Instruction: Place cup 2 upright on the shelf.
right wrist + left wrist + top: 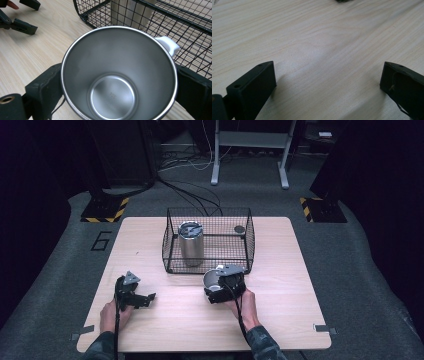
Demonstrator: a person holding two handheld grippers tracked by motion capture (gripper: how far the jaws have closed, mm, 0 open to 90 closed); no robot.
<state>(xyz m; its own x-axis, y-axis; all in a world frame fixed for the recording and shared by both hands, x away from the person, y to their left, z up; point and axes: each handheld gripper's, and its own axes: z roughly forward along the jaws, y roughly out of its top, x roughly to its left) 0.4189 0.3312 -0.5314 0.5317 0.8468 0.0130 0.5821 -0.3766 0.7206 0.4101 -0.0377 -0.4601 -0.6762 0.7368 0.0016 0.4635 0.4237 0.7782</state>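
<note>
Left gripper (148,300): jaws wide apart, nothing between them, low over the table (280,320). Right gripper (220,292): jaws clamped on both sides of the steel cup (117,75), just short of the wire basket (248,240) ahead of it. Tumbler (191,243) stands inside, ahead and left. Judgement: lift the cup above the rim before moving forward, keep it level, and lower it into the free space right of the tumbler.

Left claw (148,298) agape, right claw (216,292) clamped.

Dim surroundings — soft, slightly blurry
</note>
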